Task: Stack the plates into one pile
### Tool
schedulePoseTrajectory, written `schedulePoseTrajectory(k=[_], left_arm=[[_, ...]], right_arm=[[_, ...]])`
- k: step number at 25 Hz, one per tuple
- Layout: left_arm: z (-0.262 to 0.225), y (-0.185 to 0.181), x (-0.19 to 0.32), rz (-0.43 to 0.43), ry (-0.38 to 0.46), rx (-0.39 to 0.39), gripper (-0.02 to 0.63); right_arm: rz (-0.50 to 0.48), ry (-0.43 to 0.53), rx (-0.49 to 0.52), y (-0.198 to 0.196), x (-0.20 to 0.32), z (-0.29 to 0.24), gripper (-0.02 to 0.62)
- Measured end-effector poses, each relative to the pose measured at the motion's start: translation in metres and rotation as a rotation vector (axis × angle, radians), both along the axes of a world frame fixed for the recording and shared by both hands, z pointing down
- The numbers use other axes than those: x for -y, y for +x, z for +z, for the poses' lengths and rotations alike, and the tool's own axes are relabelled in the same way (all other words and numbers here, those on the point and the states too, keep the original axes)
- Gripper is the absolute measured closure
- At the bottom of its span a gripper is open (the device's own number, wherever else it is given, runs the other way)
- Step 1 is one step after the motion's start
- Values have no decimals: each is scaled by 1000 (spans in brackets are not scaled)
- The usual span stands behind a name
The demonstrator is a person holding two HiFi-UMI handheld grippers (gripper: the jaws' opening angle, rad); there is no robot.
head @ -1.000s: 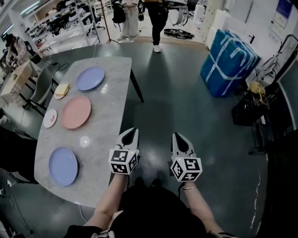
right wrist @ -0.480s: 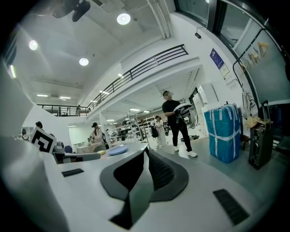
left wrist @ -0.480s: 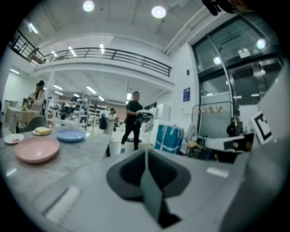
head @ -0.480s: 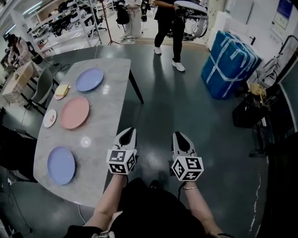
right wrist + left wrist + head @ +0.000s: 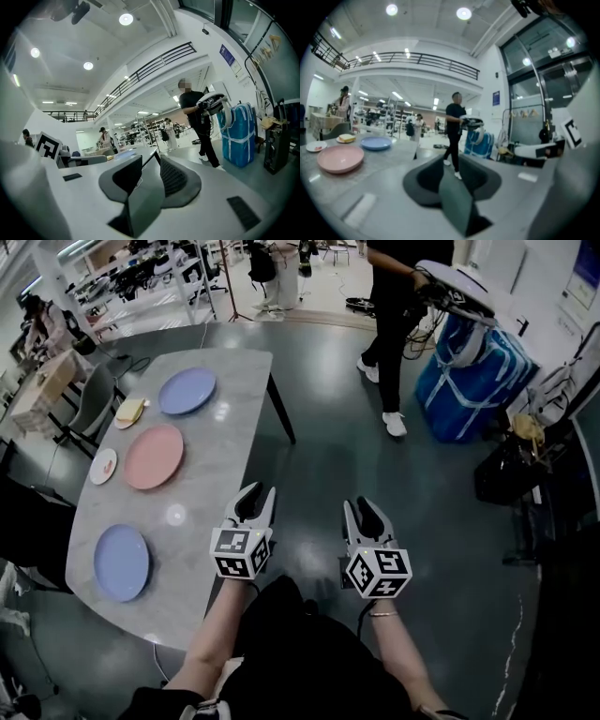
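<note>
- Head view: the left gripper [image 5: 255,504] hangs at the table's [image 5: 220,456] right edge, and the right gripper [image 5: 367,517] is over the floor beside it. Both pairs of jaws have just been opening and stand apart with nothing between them.
- All the plates lie well apart from the grippers: the near blue plate [image 5: 121,562] by the left edge, the pink plate [image 5: 154,457] mid-table, the far blue plate [image 5: 187,391] toward the far edge, and the small white plate [image 5: 103,466] at the left edge.
- Left gripper view: the jaws are spread and empty. The pink plate and far blue plate lie ahead to the left.
- Right gripper view: the jaws are spread and empty, and a person [image 5: 197,117] walks beyond them.
</note>
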State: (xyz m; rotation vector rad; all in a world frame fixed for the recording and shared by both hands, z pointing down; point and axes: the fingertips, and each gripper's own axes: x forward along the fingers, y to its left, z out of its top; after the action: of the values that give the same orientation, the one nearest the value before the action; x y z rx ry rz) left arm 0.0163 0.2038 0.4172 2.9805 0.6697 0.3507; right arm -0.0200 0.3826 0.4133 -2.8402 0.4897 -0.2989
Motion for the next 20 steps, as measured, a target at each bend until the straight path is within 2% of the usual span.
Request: schedulePoseTrajectory(k=[5,9,16,20], left_arm=[[7,24,11,-31,12,21,490],[17,57,19,-51,12,35,484],[30,152,43,-101,9,45,474],[37,206,77,-148,5,64,474]], right_arm=[[-22,11,20,24,4,6,488],[-20,7,37,56,2,15,488],[-53,-9,59,152,19,24,488],[-97,-17,67,218,52,23,488]])
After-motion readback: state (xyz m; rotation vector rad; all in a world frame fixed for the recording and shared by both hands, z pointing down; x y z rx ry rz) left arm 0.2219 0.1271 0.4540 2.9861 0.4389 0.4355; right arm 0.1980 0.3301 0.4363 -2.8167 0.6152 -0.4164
